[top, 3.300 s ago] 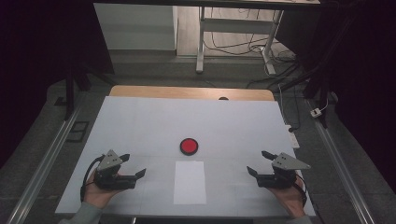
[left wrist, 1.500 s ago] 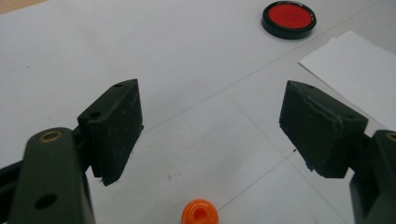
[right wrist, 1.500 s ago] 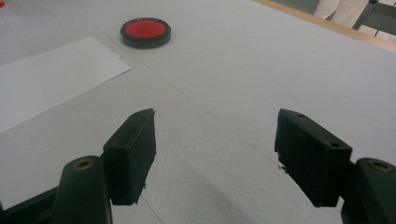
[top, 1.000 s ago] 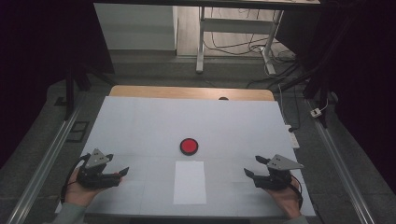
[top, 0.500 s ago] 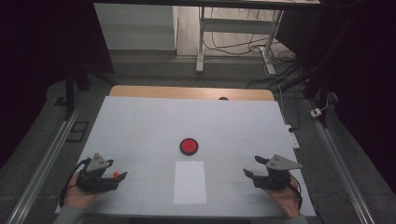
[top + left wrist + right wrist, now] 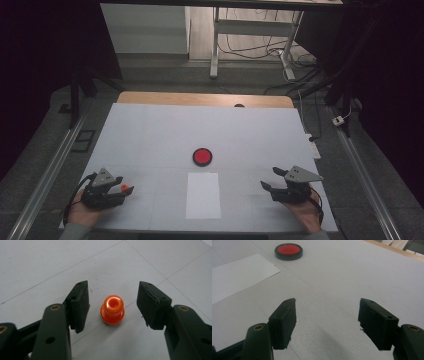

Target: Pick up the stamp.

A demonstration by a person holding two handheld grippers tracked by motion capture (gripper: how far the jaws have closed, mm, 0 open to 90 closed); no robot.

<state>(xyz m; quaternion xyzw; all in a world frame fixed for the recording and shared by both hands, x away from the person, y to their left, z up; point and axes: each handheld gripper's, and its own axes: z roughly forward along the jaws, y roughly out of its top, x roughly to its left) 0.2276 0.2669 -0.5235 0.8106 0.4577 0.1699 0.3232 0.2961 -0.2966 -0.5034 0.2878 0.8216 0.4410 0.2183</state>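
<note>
Part: small glossy orange peg [image 6: 112, 310], stepped, narrow hollow top on wider base, upright.
Location: table [image 6: 150, 130], about 8 o'clock from red disc [image 6: 202, 156].
Left gripper [image 6: 121, 189]: fingers just closing in, peg between, untouched.
Right gripper [image 6: 327, 325]: fingers spread, empty.

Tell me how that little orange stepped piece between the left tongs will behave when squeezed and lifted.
The orange piece looks like glossy moulded plastic, so probably stiff, light and a bit slippery. Its narrow top over a wider base suggests pads closing high may slide off; lower seems safer. Being round, it would likely roll if tipped. The left tongs have just been closing around it, pads not yet touching.
</note>
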